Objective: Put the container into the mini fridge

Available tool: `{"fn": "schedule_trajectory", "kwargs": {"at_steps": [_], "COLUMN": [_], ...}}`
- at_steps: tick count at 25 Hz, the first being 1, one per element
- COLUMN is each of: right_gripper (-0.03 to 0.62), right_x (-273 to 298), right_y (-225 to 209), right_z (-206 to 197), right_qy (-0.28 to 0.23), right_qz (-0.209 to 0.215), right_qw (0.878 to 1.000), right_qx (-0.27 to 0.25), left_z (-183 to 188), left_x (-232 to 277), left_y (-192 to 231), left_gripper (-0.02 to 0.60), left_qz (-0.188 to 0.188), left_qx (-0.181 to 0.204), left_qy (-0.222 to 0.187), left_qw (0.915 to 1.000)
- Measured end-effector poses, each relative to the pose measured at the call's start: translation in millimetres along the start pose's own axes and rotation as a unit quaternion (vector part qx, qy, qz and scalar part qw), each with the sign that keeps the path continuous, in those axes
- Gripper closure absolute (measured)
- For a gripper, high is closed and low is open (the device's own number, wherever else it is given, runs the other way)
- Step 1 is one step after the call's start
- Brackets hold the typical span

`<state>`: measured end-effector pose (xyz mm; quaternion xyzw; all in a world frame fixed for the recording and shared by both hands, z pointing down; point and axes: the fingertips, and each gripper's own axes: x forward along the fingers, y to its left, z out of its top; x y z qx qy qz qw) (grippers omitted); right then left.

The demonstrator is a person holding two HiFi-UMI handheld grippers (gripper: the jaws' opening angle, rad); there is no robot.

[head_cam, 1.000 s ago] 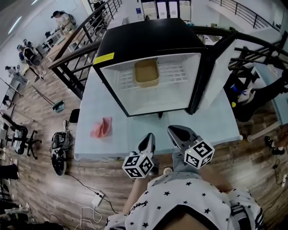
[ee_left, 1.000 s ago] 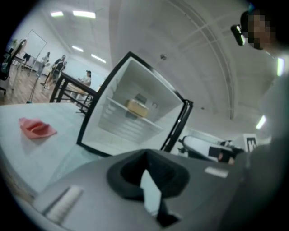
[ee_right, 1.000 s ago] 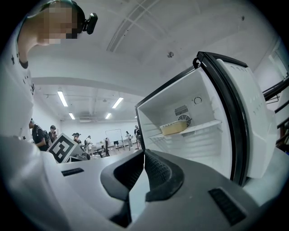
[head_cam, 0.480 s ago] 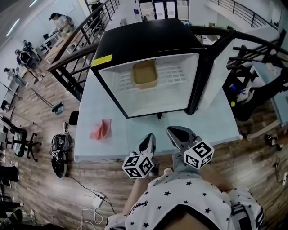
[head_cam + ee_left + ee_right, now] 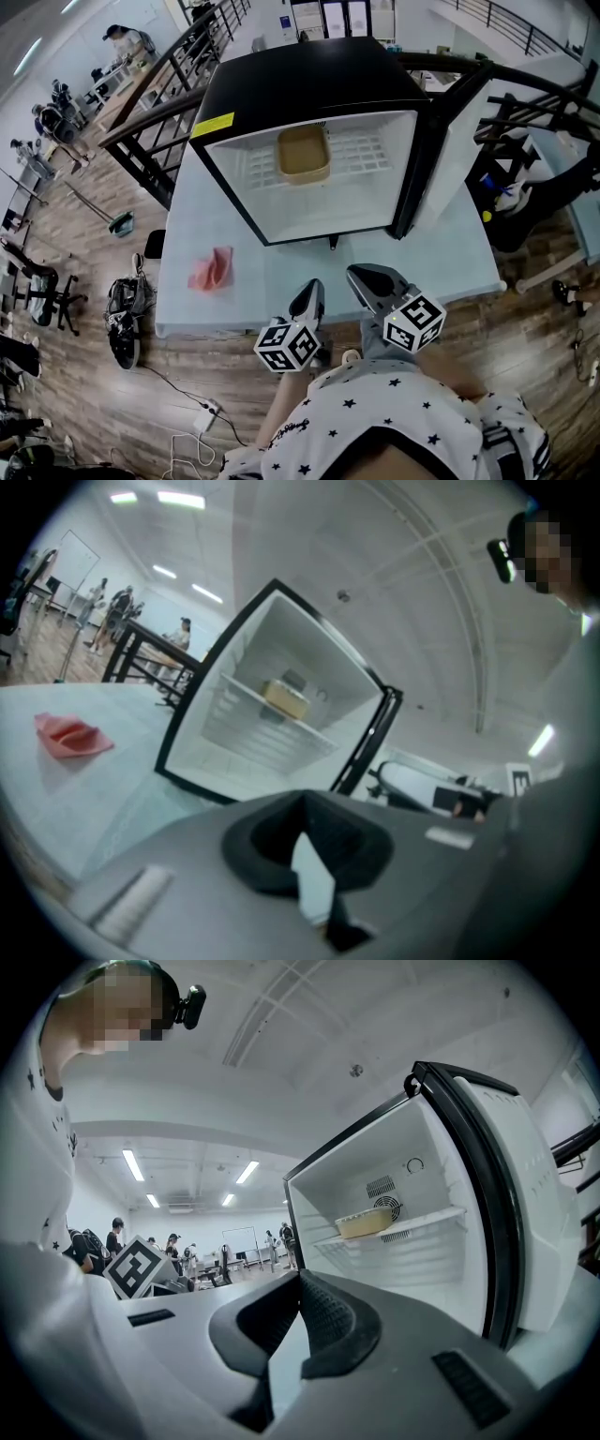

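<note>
Tan container [image 5: 304,153] left-of-centre on fridge shelf [image 5: 361,155]

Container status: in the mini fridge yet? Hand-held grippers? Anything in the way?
Left hand-held gripper and right hand-held gripper shut, empty, near table edge. Container sits on shelf inside mini fridge. Door open, nothing blocking.
</note>
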<state>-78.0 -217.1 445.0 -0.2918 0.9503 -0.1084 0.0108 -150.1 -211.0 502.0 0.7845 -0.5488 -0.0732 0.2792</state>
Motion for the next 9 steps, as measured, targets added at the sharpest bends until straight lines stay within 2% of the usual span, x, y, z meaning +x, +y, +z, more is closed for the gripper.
{"fn": "schedule_trajectory", "kwargs": {"at_steps": [9], "right_gripper": [0.574], "right_x": [-1.9], "right_y": [-4.2], "right_z": [1.4], "right_qy": [-0.004], "right_qz": [-0.004], "right_qw": [1.0], "right_qx": [0.005], "left_z": [-1.5], "left_x": [3.5], "left_y": [-0.9], "left_gripper": [0.577], "left_qz": [-0.002], "left_qx": [-0.013], "left_qy": [0.002], "left_qw": [0.9999]}}
